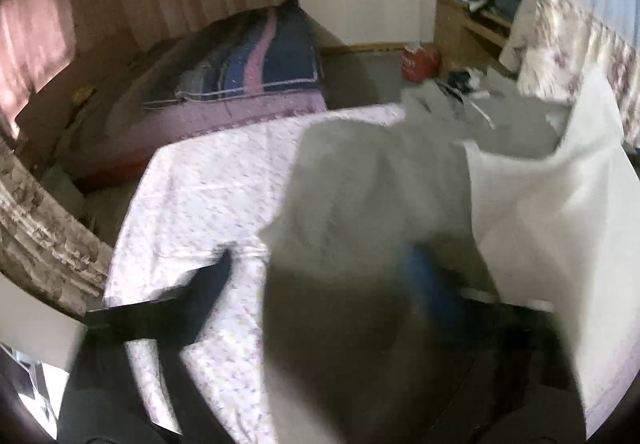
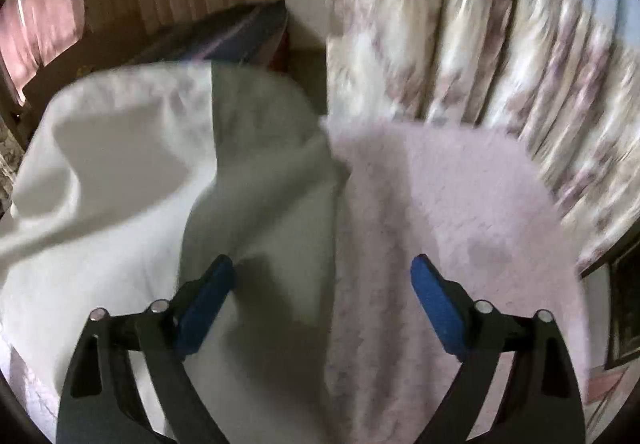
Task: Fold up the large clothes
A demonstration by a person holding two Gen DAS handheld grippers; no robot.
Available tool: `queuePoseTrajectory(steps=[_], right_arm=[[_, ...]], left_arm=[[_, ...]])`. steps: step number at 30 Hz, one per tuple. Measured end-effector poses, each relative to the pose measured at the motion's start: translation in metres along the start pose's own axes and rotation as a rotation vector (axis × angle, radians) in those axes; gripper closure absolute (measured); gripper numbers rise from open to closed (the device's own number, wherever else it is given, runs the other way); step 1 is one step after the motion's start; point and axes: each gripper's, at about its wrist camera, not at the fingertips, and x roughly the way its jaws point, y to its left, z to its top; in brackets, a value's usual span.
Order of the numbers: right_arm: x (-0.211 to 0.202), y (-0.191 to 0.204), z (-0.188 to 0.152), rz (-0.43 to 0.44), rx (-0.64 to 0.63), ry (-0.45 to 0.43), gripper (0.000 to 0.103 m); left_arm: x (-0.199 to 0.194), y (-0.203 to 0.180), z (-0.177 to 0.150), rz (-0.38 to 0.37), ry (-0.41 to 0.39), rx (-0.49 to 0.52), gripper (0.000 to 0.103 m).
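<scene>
right tongs (image 2: 322,284): blue pads spread, not pinching; white cloth (image 2: 120,172) lay below/between, pads off it.
left tongs (image 1: 332,272): mostly hidden by cloth draped over cam; one blue pad (image 1: 424,284) showed; grip state – can't tell.
cloth loc: lying on patterned pink sheet (image 1: 208,180), partly lifted in folds.
left view only: bed w/ striped quilt (image 1: 256,56), wooden desk (image 1: 460,24), red bag (image 1: 418,62).
right view only: floral curtain (image 2: 460,44) close up.

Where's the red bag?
In the left wrist view, the red bag sits on the floor at upper right, beside the wooden desk.
</scene>
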Motion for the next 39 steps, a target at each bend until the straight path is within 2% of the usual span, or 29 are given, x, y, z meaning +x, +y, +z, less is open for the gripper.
queuePoseTrajectory(steps=[1,2,3,4,5,7,8,10,11,12,13,14,15,16,17,18,19,20,21,22,23,24,26,31,36,39], right_arm=[[0.000,0.004,0.000,0.027,-0.005,-0.004,0.084],[-0.002,0.011,0.003,0.000,-0.026,-0.012,0.094],[-0.005,0.018,0.004,-0.029,-0.058,-0.029,0.100],[-0.009,0.024,0.005,-0.047,-0.089,-0.057,0.101],[-0.021,0.030,0.007,-0.070,-0.113,-0.115,0.102],[-0.052,0.035,0.013,-0.063,-0.107,-0.246,0.102],[-0.078,0.038,0.015,-0.044,-0.092,-0.349,0.102],[-0.116,0.050,0.014,-0.036,-0.118,-0.500,0.102],[-0.121,0.054,0.015,-0.058,-0.135,-0.519,0.102],[-0.118,0.055,0.020,-0.096,-0.145,-0.513,0.102],[-0.108,0.052,0.025,-0.122,-0.139,-0.474,0.102],[-0.084,0.040,0.033,-0.131,-0.113,-0.378,0.102],[-0.067,0.031,0.035,-0.111,-0.076,-0.321,0.099],[-0.047,0.021,0.035,-0.092,-0.030,-0.246,0.096],[-0.022,0.012,0.033,-0.093,0.001,-0.133,0.095],[-0.011,0.010,0.029,-0.115,-0.003,-0.093,0.084],[-0.005,0.010,0.024,-0.156,-0.022,-0.076,0.073],[-0.009,0.012,0.016,-0.200,-0.051,-0.081,0.068],[-0.017,0.012,0.011,-0.203,-0.055,-0.101,0.055],[-0.030,0.012,0.006,-0.201,-0.054,-0.132,0.035],[-0.046,0.011,0.000,-0.199,-0.047,-0.176,0.028],[-0.066,0.011,-0.010,-0.196,-0.036,-0.231,0.021],[-0.089,0.016,-0.026,-0.175,-0.019,-0.268,0.018],[-0.101,0.002,-0.059,-0.102,0.039,-0.242,0.017],[-0.090,-0.005,-0.096,-0.060,0.051,-0.180,0.017],[-0.077,-0.008,-0.104,-0.020,0.044,-0.188,0.017]], left_arm=[[0.006,-0.003,0.000,-0.016,0.017,-0.004,0.071],[0.007,-0.004,0.000,0.003,0.009,-0.011,0.083],[0.005,-0.004,0.001,0.020,-0.013,-0.012,0.088],[0.002,-0.002,0.002,0.018,-0.032,-0.019,0.097],[-0.005,0.001,0.004,0.019,-0.061,-0.035,0.099],[-0.031,0.010,0.009,0.039,-0.155,-0.068,0.099],[-0.046,0.014,0.010,0.044,-0.207,-0.083,0.099],[-0.073,0.019,0.011,0.040,-0.304,-0.101,0.099],[-0.086,0.019,0.011,0.079,-0.365,-0.094,0.099],[-0.086,0.019,0.013,0.118,-0.372,-0.082,0.099],[-0.074,0.021,0.017,0.153,-0.342,-0.071,0.099],[-0.058,0.027,0.019,0.159,-0.294,-0.080,0.098],[-0.030,0.036,0.021,0.133,-0.204,-0.101,0.095],[-0.016,0.039,0.021,0.113,-0.159,-0.110,0.094],[0.003,0.040,0.019,0.110,-0.096,-0.111,0.090],[0.018,0.035,0.014,0.140,-0.045,-0.091,0.088],[0.022,0.032,0.011,0.173,-0.025,-0.074,0.080],[0.021,0.030,0.009,0.212,-0.022,-0.070,0.063],[0.017,0.030,0.007,0.232,-0.029,-0.076,0.050],[0.006,0.032,0.005,0.239,-0.048,-0.086,0.028],[-0.008,0.035,0.003,0.243,-0.080,-0.102,0.016],[-0.018,0.036,0.001,0.249,-0.102,-0.115,0.013],[-0.048,0.038,-0.009,0.237,-0.138,-0.153,0.006],[-0.080,0.026,-0.041,0.149,-0.149,-0.195,0.003],[-0.073,0.012,-0.079,0.070,-0.091,-0.186,0.003],[-0.056,0.002,-0.097,-0.012,-0.050,-0.189,0.005]])
